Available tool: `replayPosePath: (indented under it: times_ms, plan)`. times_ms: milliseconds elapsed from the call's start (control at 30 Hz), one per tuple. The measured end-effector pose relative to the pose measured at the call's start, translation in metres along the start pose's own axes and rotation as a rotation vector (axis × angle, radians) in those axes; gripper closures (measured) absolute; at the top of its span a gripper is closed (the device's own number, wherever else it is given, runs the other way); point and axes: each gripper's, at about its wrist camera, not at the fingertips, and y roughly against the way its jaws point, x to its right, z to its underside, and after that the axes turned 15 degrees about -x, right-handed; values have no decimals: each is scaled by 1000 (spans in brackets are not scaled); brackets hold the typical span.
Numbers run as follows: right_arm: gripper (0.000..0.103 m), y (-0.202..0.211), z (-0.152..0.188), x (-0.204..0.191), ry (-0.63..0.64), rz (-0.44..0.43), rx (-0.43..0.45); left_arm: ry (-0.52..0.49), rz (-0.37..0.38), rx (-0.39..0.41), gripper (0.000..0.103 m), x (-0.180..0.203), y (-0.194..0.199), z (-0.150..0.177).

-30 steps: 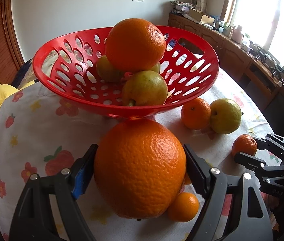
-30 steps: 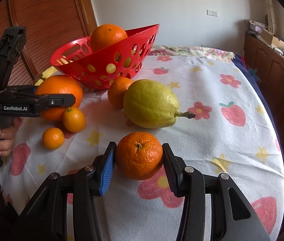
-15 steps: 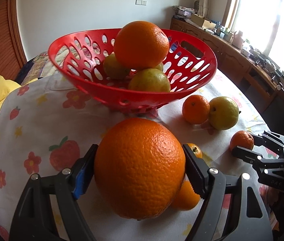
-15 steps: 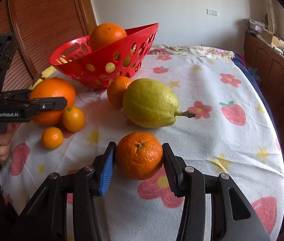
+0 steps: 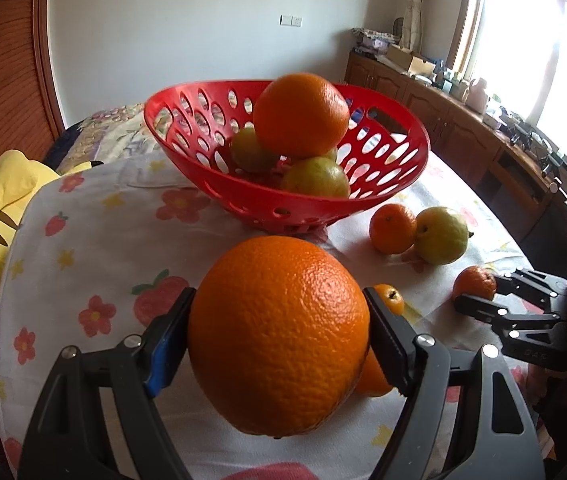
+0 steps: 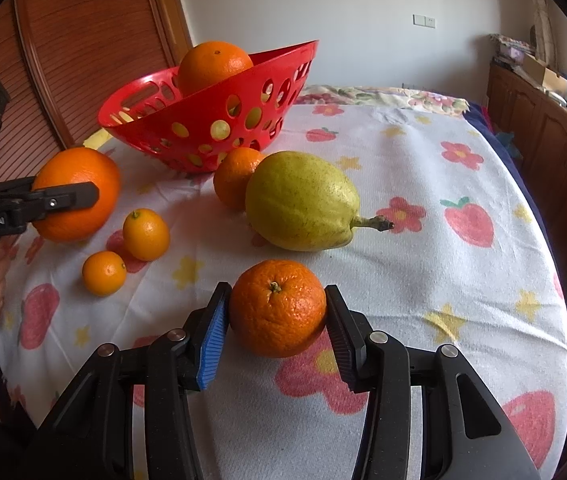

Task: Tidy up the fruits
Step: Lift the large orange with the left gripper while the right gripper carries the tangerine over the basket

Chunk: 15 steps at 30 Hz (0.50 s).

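The big orange [image 5: 279,332] is clamped in the left hand-held gripper [image 5: 279,344], lifted clear of the worktop [image 6: 403,184] just short of the red basket [image 5: 219,184]. The small orange [image 6: 278,307] sits on the cloth, pinched by the right hand-held gripper [image 6: 277,332]. Next, I judge, the big orange must rise over the near rim and settle beside the one piled high [image 5: 301,114]; room inside is tight, though open cloth lies to the right.

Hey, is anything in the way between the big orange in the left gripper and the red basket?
Nothing visible blocks it. The big orange, clamped in the left gripper, faces bare tablecloth up to the red basket. Inside, another orange tops the pile, leaving the near-left side free.
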Motion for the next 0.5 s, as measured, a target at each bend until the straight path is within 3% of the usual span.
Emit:
replayPosePath:
  times_ms: [500]
  plan:
    - [57,5,1,-4,19,19,17,-42,6,114,24,10,51,-13]
